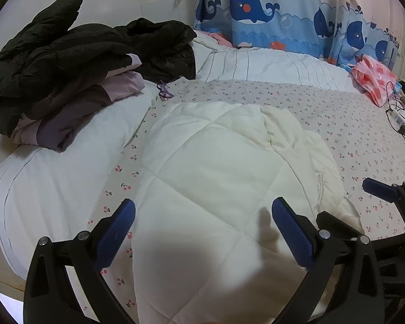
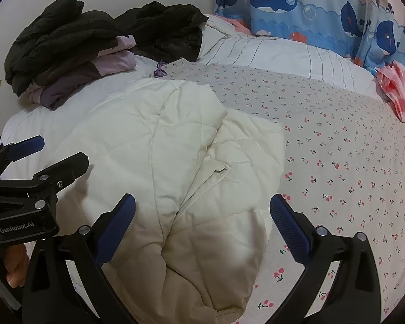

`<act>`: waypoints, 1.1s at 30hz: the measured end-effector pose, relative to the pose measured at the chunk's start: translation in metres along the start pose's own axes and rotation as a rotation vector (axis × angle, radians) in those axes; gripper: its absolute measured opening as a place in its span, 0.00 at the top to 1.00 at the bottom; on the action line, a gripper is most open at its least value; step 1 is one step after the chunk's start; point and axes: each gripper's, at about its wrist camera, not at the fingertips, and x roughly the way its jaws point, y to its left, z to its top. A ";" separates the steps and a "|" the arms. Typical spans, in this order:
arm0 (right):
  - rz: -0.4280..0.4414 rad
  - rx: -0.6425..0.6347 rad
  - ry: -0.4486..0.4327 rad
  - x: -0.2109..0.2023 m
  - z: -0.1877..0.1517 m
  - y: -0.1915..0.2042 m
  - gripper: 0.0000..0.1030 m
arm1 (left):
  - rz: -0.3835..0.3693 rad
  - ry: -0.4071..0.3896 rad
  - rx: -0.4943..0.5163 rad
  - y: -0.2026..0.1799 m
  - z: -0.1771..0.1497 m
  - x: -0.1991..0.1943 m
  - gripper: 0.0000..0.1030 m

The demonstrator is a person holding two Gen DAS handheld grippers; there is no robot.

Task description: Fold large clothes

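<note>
Lying at far left on the bed [image 1: 337, 124]: one heap of dark clothes [image 1: 67, 54] over a lilac garment [image 1: 121, 86], then one cream quilted coat [image 1: 216, 175], then one pink checked bag [image 1: 375, 78] at far right. Spreading across the cherry-print sheet mid-bed, diamond-stitched, rumpled, one edge turned over. Hovering above it: two grippers, left gripper [image 1: 202, 229] and right gripper [image 2: 202, 226], jaws spread, gripping nothing.

The jacket [image 1: 202, 189] is cut off by the lower edge; the hand [image 2: 14, 267] is mostly hidden behind the left gripper [image 2: 54, 151].
</note>
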 end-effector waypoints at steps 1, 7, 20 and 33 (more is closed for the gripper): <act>-0.001 0.000 0.001 0.000 0.000 0.000 0.07 | -0.001 0.001 0.000 0.000 0.000 0.000 0.06; -0.004 0.000 0.010 0.003 0.000 0.000 0.07 | 0.001 0.002 0.008 -0.004 -0.001 0.000 0.06; -0.016 -0.005 0.005 0.002 0.000 -0.001 0.07 | -0.005 -0.001 0.006 -0.004 -0.002 0.001 0.06; -0.031 -0.008 0.015 0.005 0.000 -0.003 0.07 | -0.048 0.027 -0.035 0.000 0.000 0.005 0.06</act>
